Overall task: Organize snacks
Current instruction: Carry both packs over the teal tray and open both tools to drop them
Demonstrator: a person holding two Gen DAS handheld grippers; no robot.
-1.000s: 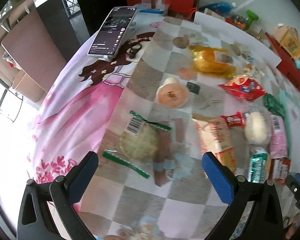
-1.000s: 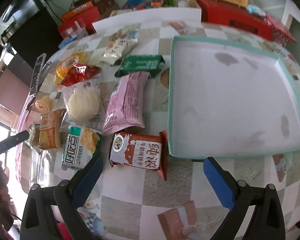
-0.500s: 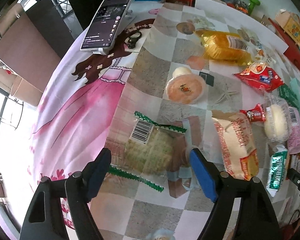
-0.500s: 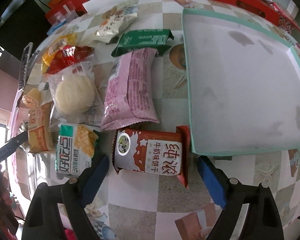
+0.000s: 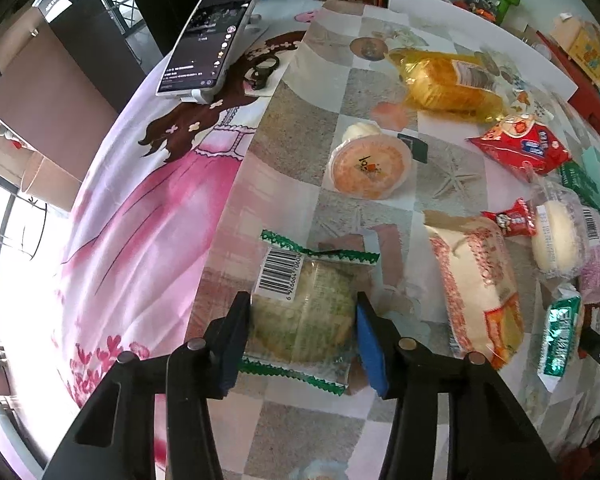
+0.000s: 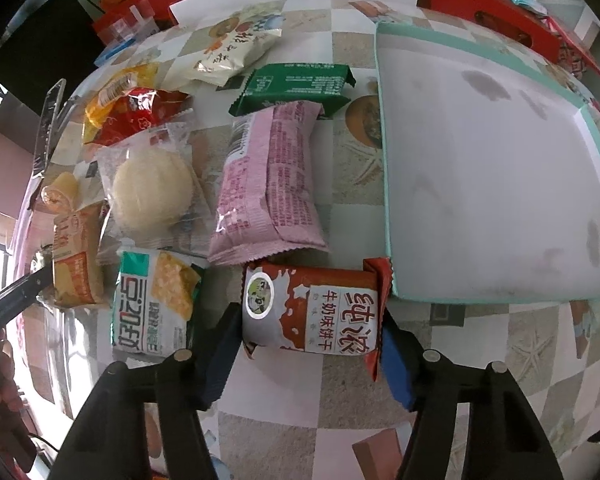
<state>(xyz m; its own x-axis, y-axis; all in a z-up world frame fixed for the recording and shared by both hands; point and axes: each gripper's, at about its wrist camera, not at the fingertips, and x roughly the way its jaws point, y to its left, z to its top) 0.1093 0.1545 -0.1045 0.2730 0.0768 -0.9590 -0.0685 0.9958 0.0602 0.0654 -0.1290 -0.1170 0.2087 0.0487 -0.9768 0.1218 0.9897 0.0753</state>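
Blue-padded left tongs [image 5: 300, 332] pinching green-edged cracker pack [image 5: 304, 308]; right tongs [image 6: 308, 354] around milk-biscuit pack [image 6: 312, 316].

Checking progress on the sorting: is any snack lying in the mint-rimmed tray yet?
No. In the right wrist view the mint-rimmed tray shows only its bare white floor, and the red milk-biscuit packet lies outside its corner.

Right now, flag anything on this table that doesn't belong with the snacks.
A smartphone stands propped on a stand at the table's far left corner, screen lit, apart from the snacks. A black clip-like item lies beside it. Otherwise nothing looks spilled or torn.
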